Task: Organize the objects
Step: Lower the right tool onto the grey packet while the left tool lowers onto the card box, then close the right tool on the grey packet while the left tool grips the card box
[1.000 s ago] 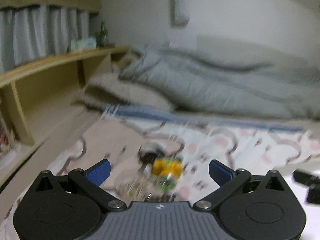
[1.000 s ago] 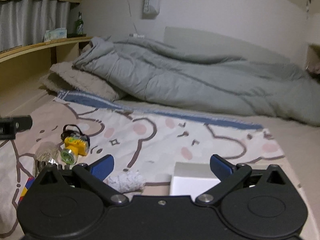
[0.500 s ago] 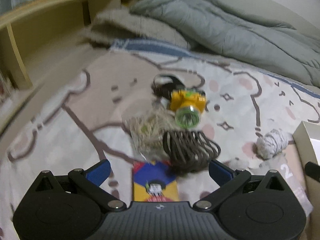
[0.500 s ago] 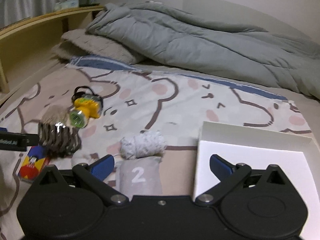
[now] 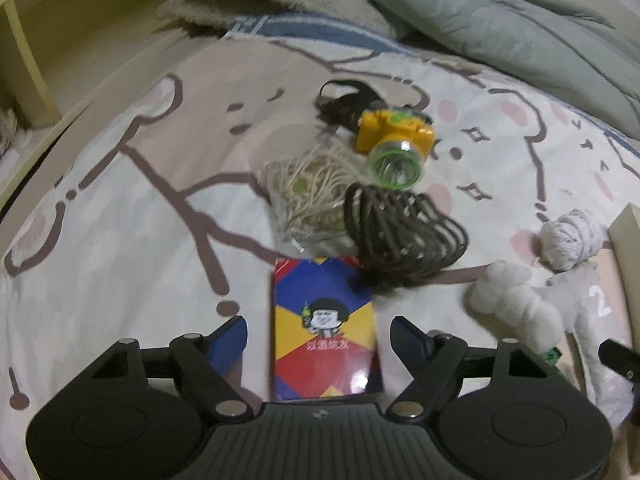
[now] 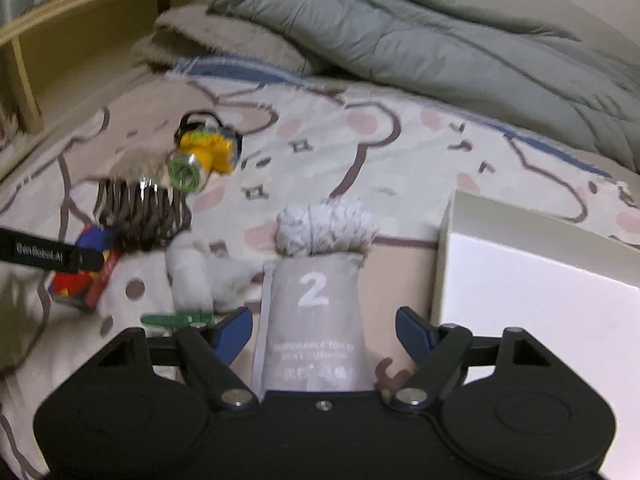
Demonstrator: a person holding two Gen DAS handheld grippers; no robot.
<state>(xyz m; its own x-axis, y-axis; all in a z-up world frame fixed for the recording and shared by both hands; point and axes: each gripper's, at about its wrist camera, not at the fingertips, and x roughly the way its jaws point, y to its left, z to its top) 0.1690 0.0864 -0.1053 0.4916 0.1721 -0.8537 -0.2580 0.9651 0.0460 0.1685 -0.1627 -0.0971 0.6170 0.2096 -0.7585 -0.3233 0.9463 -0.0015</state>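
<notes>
My left gripper [image 5: 318, 338] hangs low over the patterned bedsheet [image 5: 120, 216]. A colourful card box [image 5: 325, 328] lies between its blue fingertips [image 5: 230, 336]. The jaws are closing, with a gap still showing on each side of the box. My right gripper [image 6: 324, 330] straddles a grey packet marked "2" [image 6: 316, 312]. Its jaws are closing too, and the pads do not press the packet. A white-grey yarn ball [image 6: 326, 230] lies just beyond the packet.
A yellow toy camera [image 5: 394, 136], a dark coiled cord [image 5: 404, 232] and a bag of pale strings [image 5: 308, 196] lie past the card box. A white fluffy toy [image 5: 516, 304] and an open white box [image 6: 540, 300] sit to the right. A grey duvet [image 6: 420, 40] is behind.
Both grippers have sunk toward the bed and tipped downward. Their jaws have narrowed, the left around the card box and the right around the grey packet.
</notes>
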